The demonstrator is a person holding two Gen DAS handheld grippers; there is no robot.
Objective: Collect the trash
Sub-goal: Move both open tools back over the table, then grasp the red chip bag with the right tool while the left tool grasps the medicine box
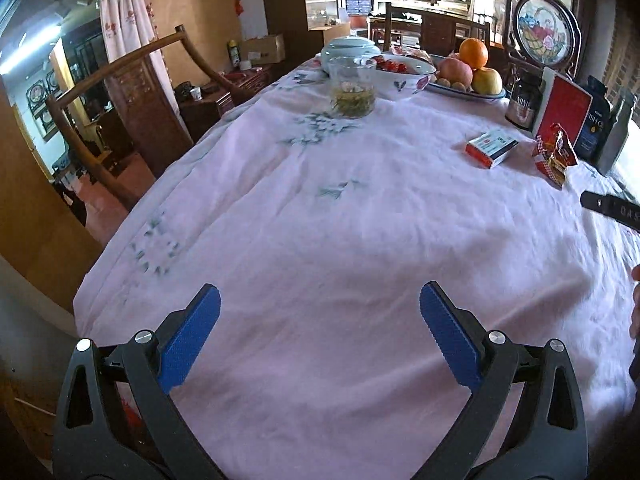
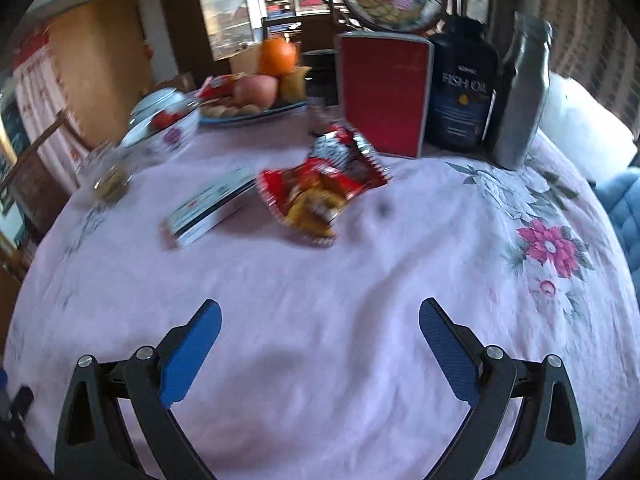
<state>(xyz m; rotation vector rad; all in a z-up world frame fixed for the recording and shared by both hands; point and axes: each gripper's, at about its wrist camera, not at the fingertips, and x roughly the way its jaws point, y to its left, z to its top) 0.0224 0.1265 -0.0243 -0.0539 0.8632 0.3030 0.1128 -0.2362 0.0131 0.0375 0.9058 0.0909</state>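
A crumpled red and yellow snack wrapper (image 2: 320, 184) lies on the pink tablecloth, ahead of my right gripper (image 2: 320, 316), which is open and empty above the cloth. The wrapper also shows in the left wrist view (image 1: 554, 154) at the far right. A small red and white box (image 2: 208, 208) lies to the wrapper's left; it shows in the left wrist view too (image 1: 491, 147). My left gripper (image 1: 320, 304) is open and empty over bare cloth near the table's front. The tip of the right gripper (image 1: 610, 206) enters the left wrist view at the right edge.
At the back stand a red box (image 2: 384, 96), a fish oil bottle (image 2: 460, 88), a grey bottle (image 2: 520, 96), a fruit plate (image 1: 468, 76), a flowered bowl (image 1: 400, 74) and a glass cup (image 1: 352, 88). A wooden chair (image 1: 120, 112) stands to the left.
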